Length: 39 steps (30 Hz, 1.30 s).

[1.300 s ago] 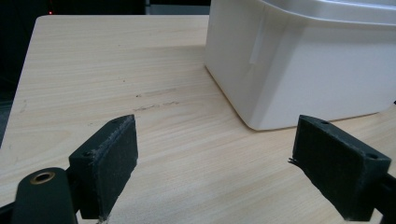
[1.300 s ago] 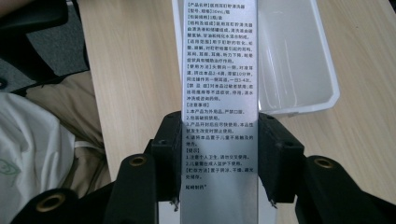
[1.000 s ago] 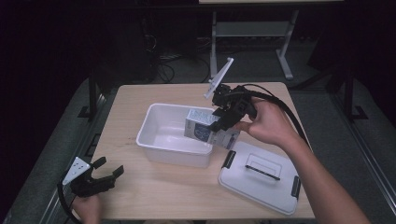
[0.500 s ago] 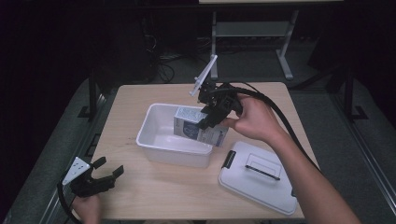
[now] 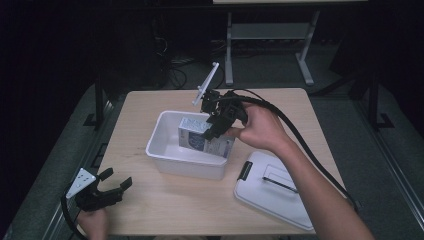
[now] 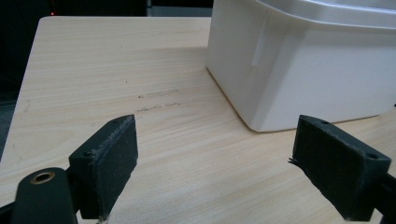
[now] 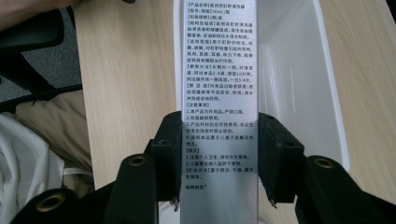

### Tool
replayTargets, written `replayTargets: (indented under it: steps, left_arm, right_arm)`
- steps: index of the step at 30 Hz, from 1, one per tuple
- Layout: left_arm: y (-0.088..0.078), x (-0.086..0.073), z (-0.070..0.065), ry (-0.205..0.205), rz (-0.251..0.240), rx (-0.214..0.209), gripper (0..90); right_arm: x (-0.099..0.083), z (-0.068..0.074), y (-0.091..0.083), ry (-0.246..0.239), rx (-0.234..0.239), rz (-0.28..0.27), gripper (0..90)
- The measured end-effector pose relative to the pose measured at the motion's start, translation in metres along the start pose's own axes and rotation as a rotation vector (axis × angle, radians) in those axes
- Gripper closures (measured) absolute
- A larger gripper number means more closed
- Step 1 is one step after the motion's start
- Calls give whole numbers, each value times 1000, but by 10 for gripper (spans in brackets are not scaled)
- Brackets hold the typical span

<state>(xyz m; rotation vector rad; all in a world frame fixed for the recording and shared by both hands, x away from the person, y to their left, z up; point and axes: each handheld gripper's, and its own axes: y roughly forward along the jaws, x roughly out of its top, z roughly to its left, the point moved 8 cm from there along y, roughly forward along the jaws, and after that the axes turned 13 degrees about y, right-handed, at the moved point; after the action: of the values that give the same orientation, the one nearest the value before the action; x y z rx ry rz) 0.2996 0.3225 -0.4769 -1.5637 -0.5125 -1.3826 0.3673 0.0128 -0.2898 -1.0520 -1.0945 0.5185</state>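
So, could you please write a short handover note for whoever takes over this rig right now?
Right gripper: shut on the printed box, holding it over the white tub, its lower part inside.
Left gripper: open, holding nothing, near the table's front left corner.
Lid: off, lying on the table right of the tub.
Done: box picked up and brought to the tub.
Left: probably lower and release the box, then fit the lid.

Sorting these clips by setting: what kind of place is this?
Probably a lab or workshop recording station, not a home: a small wooden table on grey carpet, cables on the dark floor behind, and a metal stand.
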Motion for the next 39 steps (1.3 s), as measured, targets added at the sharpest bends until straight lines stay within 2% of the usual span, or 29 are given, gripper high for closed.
replayTargets:
  steps: [16, 39]
  left_arm:
    - [0, 0, 0, -3, -2, 0, 132]
    - [-1, 1, 1, -4, -8, 2, 132]
  right_arm:
    - [8, -3, 23, 5, 17, 14, 554]
    - [11, -2, 52, -23, 17, 64, 553]
